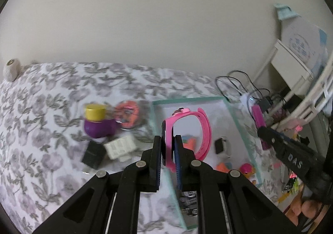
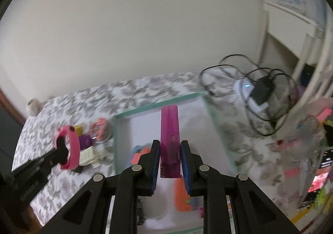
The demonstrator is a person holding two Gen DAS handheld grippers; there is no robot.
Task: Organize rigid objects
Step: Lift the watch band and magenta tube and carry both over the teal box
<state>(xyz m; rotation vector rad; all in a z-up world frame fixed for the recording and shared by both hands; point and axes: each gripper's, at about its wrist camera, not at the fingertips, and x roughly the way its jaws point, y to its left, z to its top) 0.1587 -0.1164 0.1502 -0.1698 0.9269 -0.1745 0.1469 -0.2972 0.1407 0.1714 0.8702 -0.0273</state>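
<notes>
My left gripper [image 1: 168,140] is shut on a pink wristwatch [image 1: 188,136], its strap looping up and to the right above the tray. The same pink wristwatch [image 2: 70,146] shows at the left of the right wrist view, held aloft by the left gripper [image 2: 62,150]. My right gripper [image 2: 170,146] is shut on a translucent magenta stick-shaped case [image 2: 169,140] that points up from the pads. That magenta case [image 1: 259,121] and the right gripper [image 1: 262,130] appear at the right of the left wrist view. Below both lies a white tray with a mint rim [image 1: 239,125], the tray's rim [image 2: 158,105] holding small items.
On the floral bedspread [image 1: 52,109] left of the tray sit a purple jar with a yellow lid [image 1: 96,121], an orange round tin [image 1: 127,116], a black box [image 1: 93,154] and a white box [image 1: 121,147]. Black cables and a charger [image 2: 260,90] lie at the right beside white shelving [image 2: 291,36].
</notes>
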